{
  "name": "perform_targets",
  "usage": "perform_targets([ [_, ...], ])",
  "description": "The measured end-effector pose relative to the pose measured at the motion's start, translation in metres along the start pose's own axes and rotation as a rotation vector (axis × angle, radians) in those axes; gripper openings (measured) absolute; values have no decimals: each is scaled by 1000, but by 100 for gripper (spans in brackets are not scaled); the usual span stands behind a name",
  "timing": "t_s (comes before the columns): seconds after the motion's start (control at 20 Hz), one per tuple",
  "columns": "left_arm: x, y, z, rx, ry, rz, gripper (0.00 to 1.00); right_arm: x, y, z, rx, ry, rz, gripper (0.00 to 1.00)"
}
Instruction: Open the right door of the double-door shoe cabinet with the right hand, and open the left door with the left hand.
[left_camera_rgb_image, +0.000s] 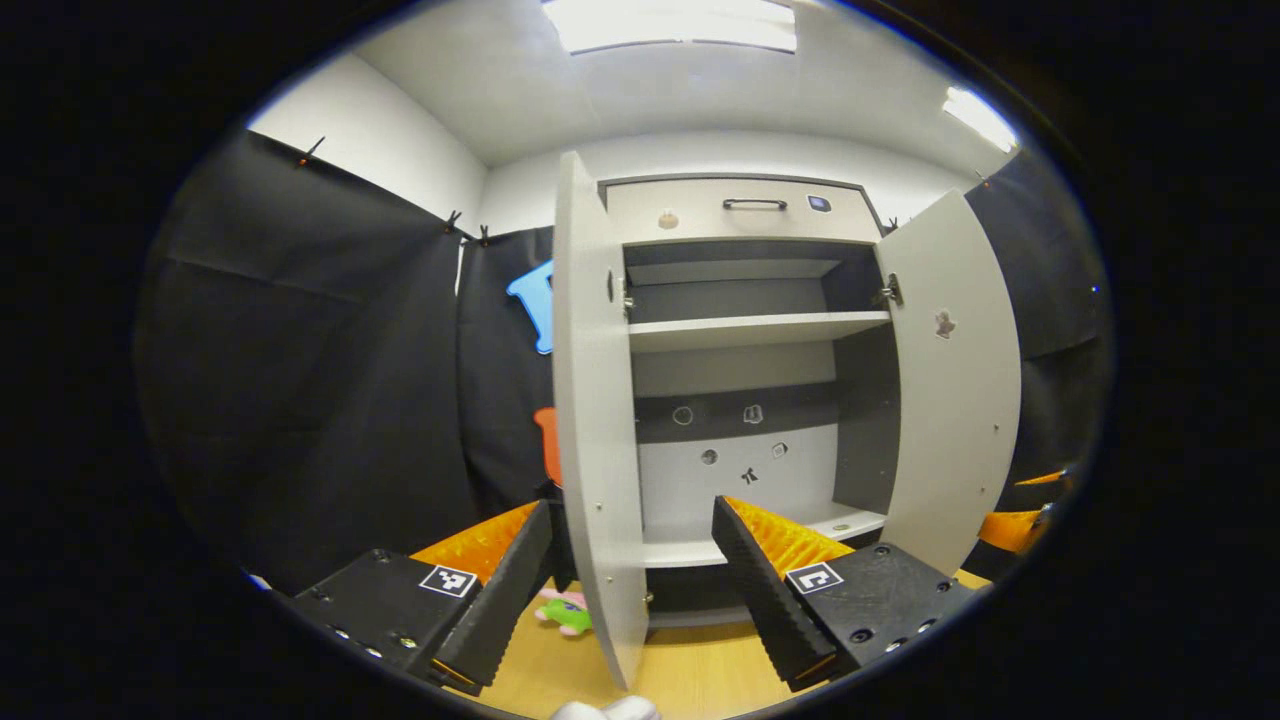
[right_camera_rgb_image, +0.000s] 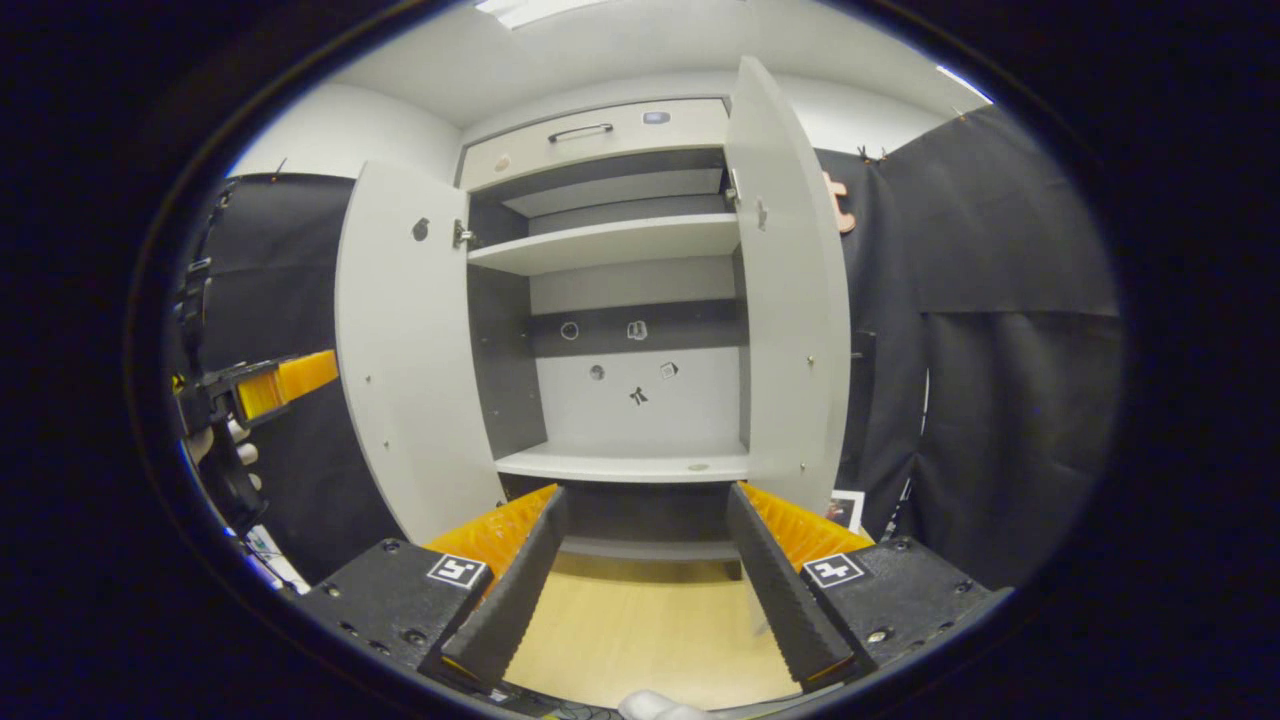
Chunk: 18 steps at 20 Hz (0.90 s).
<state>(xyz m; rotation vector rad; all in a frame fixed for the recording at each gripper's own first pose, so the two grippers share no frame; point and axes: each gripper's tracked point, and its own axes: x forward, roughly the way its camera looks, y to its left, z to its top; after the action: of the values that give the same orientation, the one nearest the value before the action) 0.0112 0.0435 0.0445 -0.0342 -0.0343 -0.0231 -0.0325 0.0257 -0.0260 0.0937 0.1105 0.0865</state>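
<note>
The shoe cabinet (left_camera_rgb_image: 740, 330) stands with both doors swung out. In the left gripper view the left door (left_camera_rgb_image: 590, 420) is seen nearly edge-on, and its lower edge runs down between the fingers of my left gripper (left_camera_rgb_image: 633, 505), which is open and not pressing on it. The right door (left_camera_rgb_image: 950, 400) stands wide at the right. In the right gripper view my right gripper (right_camera_rgb_image: 646, 490) is open with nothing between its fingers, in front of the cabinet's bottom shelf (right_camera_rgb_image: 625, 465). The left door (right_camera_rgb_image: 410, 350) and right door (right_camera_rgb_image: 790, 300) flank the opening. The left gripper (right_camera_rgb_image: 250, 395), held by a hand, is beside the left door.
A drawer with a dark handle (left_camera_rgb_image: 755, 204) tops the cabinet, above a middle shelf (left_camera_rgb_image: 755, 328). A small green and pink toy (left_camera_rgb_image: 565, 610) lies on the wooden floor (right_camera_rgb_image: 640, 630) beside the left door. Black cloth walls close in on both sides.
</note>
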Motion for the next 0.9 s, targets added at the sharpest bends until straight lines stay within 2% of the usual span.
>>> perform_targets([
  [0.25, 0, -48, -18, 35, 24, -64, 96, -3, -11, 1, 17, -9, -36, 100],
  [0.45, -10, -73, -42, 7, 62, -110, 96, -3, -21, 0, -5, -17, -70, 100],
  [0.65, -11, -74, -65, 1, 112, -102, 96, -1, -25, -8, -14, -2, -87, 100],
  [0.9, -14, -66, -66, -1, 114, -80, 96, 2, -20, -9, -16, 3, -84, 100],
])
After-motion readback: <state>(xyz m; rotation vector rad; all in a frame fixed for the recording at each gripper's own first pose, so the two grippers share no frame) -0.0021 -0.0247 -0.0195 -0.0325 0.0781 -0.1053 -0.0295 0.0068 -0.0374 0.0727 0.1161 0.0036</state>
